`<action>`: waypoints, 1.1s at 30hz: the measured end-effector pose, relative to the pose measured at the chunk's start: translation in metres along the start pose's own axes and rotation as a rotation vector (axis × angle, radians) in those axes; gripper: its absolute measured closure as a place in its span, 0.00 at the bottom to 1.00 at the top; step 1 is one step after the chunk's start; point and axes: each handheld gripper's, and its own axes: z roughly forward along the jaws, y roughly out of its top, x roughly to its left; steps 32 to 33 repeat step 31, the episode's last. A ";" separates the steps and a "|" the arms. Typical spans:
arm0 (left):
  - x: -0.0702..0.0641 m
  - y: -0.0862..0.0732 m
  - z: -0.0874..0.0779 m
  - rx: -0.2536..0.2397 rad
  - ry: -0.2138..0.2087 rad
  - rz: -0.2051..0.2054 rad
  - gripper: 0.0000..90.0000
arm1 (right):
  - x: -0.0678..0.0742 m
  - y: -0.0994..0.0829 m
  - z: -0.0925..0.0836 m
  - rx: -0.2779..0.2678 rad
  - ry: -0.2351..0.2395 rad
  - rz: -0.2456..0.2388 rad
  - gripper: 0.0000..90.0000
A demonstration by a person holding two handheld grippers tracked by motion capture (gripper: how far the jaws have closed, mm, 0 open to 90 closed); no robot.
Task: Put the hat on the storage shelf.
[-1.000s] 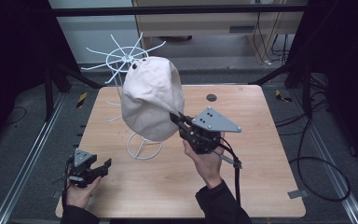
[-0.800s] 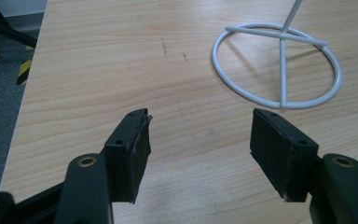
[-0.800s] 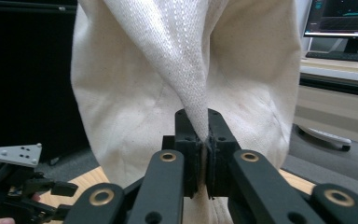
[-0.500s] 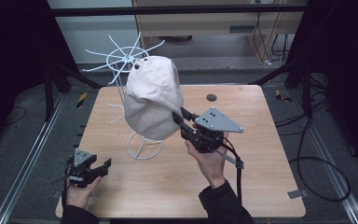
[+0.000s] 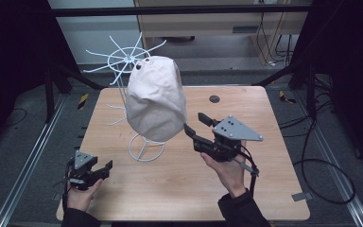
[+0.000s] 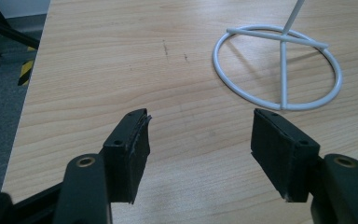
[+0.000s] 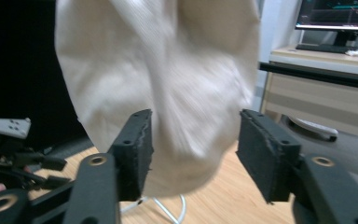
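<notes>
— Claws?
— I see the right gripper [image 5: 194, 124] released, jaws apart, just beside the cream hat [image 5: 156, 99]; touching or not, I cannot tell. Left gripper [image 6: 200, 144] also released, low over the table [image 5: 274, 189].
— The hat?
— Draped on the white wire stand [image 5: 146, 149], 1 ring base.

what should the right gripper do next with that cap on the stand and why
Probably ease the right gripper back from the beige cap. Its jaws stand open with nothing between them, and the cap already hangs on the white wire stand. The left gripper rests open near the table edge.
</notes>
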 end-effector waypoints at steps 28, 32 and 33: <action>0.002 -0.003 0.006 0.028 -0.019 0.011 0.38 | -0.106 -0.154 -0.051 0.324 -0.214 0.197 0.21; 0.003 -0.004 0.010 0.041 -0.014 0.017 0.34 | -0.116 -0.164 -0.055 0.356 -0.253 0.193 0.20; 0.003 -0.004 0.010 0.041 -0.014 0.017 0.34 | -0.116 -0.164 -0.055 0.356 -0.253 0.193 0.20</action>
